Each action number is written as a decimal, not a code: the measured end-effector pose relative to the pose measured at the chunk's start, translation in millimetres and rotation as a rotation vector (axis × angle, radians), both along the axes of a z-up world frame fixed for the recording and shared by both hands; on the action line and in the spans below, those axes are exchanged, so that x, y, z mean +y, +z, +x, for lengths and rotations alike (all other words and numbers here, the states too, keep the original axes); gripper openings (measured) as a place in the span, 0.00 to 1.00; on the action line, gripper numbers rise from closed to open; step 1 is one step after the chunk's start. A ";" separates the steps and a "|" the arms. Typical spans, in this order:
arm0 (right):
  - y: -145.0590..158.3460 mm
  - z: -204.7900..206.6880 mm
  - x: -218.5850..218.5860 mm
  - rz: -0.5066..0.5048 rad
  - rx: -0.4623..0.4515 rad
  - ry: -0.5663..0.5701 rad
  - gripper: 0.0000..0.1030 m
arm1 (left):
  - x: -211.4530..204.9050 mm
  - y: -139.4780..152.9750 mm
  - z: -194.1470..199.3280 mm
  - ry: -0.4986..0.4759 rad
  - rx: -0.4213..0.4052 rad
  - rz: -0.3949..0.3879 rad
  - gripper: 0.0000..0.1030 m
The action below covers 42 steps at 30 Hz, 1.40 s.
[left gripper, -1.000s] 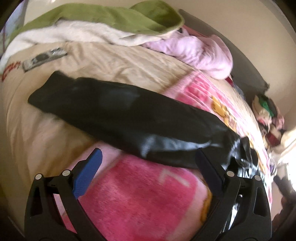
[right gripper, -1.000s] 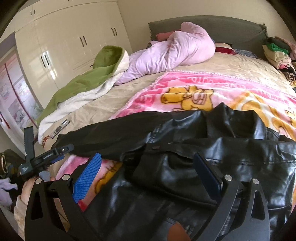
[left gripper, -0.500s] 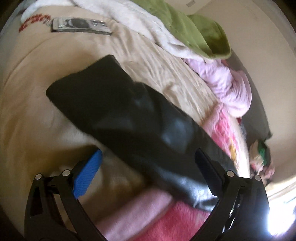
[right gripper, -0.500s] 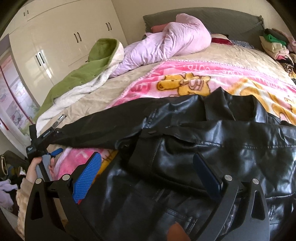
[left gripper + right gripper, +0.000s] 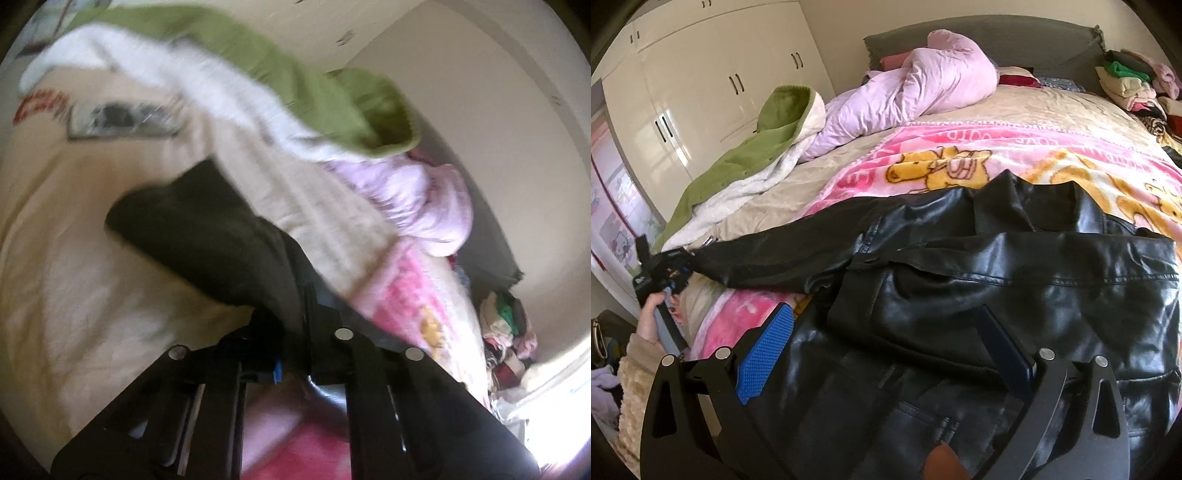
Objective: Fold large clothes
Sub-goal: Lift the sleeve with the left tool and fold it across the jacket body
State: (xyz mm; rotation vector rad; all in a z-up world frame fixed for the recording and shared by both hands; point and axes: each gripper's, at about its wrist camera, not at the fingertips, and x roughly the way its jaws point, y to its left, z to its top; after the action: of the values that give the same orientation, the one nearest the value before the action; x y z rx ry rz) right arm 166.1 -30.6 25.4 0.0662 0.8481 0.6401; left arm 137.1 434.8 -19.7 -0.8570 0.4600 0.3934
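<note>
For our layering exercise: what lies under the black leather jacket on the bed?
Under the black leather jacket a pink cartoon blanket shows, over a beige bedspread beneath the sleeve. What lies directly below the jacket's body is covered.

The bed (image 5: 1052, 107) is covered with a beige quilted spread, and a pink cartoon-bear blanket (image 5: 960, 162) is laid over the middle. A black leather jacket (image 5: 960, 295) is spread across that blanket. A lilac duvet (image 5: 923, 88) is bunched near the grey headboard, a green-and-white fleece (image 5: 750, 162) is dumped along one side, and folded clothes (image 5: 1130, 81) are stacked in the far corner.
</note>
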 end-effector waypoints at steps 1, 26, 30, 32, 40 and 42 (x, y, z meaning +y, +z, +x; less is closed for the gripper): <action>0.6 -0.9 -6.4 0.004 0.001 -0.008 0.96 | -6.3 11.6 0.1 -0.016 -0.028 0.015 0.01; 21.1 -18.1 -130.2 0.116 -0.026 -0.197 0.96 | -263.6 187.8 26.4 -0.556 -0.334 0.405 0.01; 22.2 -18.5 -153.1 0.137 -0.023 -0.243 0.96 | -294.7 176.2 37.5 -0.634 -0.301 0.421 0.01; 21.6 -18.8 -166.1 0.144 -0.020 -0.271 0.96 | -308.2 169.3 43.0 -0.663 -0.282 0.426 0.01; 15.6 -20.8 -210.7 0.156 -0.010 -0.374 0.96 | -367.0 125.4 61.1 -0.805 -0.175 0.473 0.01; 14.3 -20.5 -220.2 0.151 -0.009 -0.397 0.96 | -382.1 114.2 63.7 -0.836 -0.149 0.484 0.01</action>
State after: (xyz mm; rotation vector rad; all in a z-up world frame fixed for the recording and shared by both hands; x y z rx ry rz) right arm 145.6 -250.7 39.7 0.3592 0.7490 0.3284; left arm 200.9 52.8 94.5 -0.1731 0.5142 -0.3255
